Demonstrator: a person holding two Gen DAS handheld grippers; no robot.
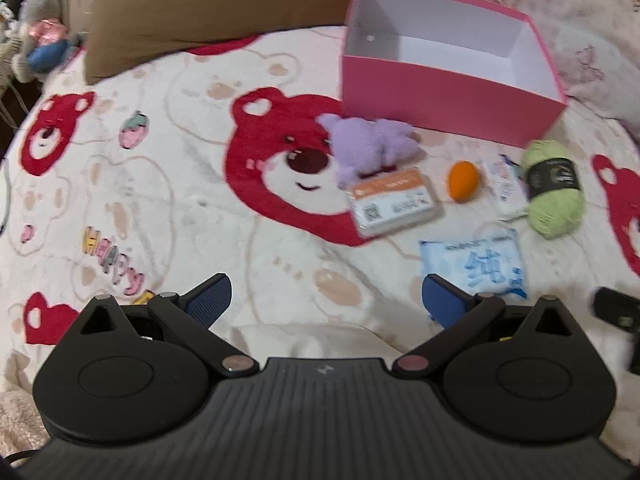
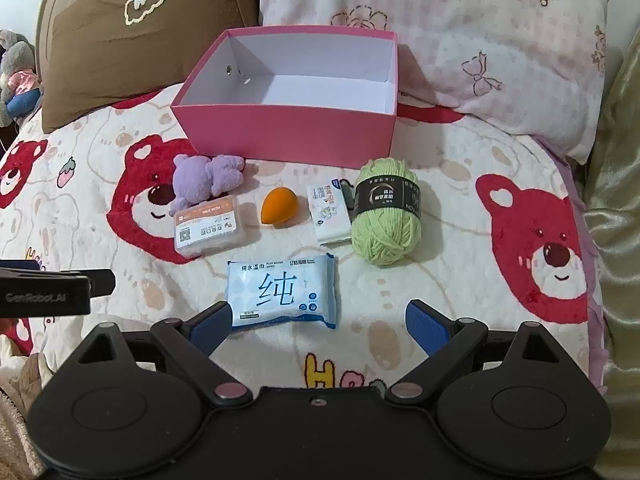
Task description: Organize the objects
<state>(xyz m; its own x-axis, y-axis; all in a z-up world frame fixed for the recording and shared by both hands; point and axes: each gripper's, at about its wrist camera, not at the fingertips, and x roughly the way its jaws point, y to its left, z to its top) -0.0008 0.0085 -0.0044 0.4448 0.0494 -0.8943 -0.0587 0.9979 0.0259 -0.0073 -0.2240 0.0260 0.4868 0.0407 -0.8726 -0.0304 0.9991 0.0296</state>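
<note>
1. Right wrist view: the right tool hangs over the bed with its two blue fingers spread wide apart. It holds nothing.
2. Just past the left finger of this tool lies a blue pack of wet wipes, flat on the bear blanket. The finger tip is just beside the pack's near corner, but I cannot tell if they touch.
3. Farther out from the tool is a row of small things. From left to right there is a clear card box, an orange sponge egg, a small white tissue pack and a green ball of yarn.
4. A purple plush toy leans on the far edge of the card box.
5. Beyond the row stands an open pink box with white walls inside. Nothing is in it.
6. Behind the pink box are a brown pillow and a pink checked pillow.
7. The left tool pokes in from the left side of this view.
8. Left wrist view: the left tool is also spread wide and holds nothing. This view is blurry.
9. Ahead and to the right of the left tool lie the same things, and its right finger is near the wet wipes.
10. The pink box stands far ahead on the right.
</note>
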